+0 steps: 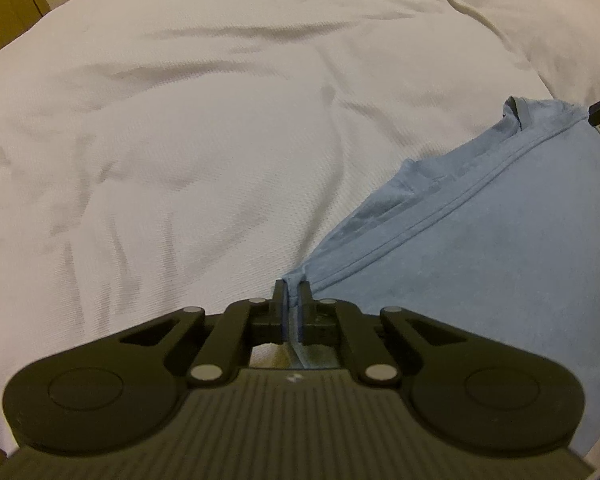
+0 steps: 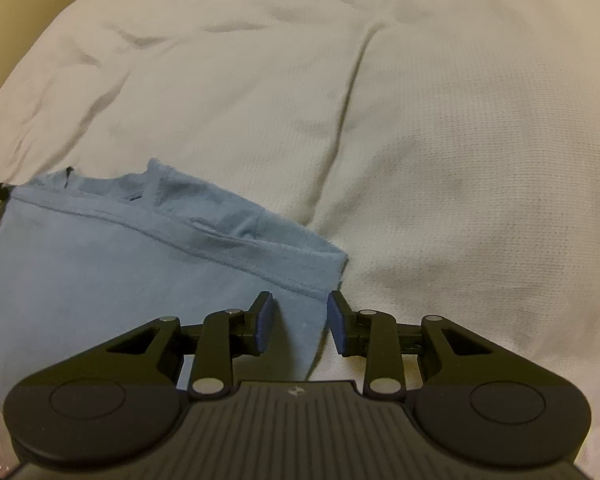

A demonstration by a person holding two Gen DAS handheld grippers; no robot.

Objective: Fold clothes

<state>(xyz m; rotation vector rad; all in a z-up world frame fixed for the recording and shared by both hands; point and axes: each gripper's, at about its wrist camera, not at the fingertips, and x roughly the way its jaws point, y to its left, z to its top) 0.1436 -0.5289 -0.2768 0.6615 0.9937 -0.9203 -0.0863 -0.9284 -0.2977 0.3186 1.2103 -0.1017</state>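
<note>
Now, through my left wrist camera, my left gripper [image 1: 293, 294] is clenched on a corner of the blue shirt [image 1: 480, 248], which spreads toward three o'clock over the white bedspread [image 1: 180, 140]; a stitched hem runs up toward one o'clock, where the other gripper's tip pokes in at the frame edge. From nine to twelve o'clock the bedspread offers wide room. Through my right wrist camera, my right gripper [image 2: 298, 320] stands released, jaws straddling the shirt's near edge without pinching it, cloth filling seven to ten o'clock. I judge a fold is being set up; next I must close on this corner, then carry both corners together.
</note>
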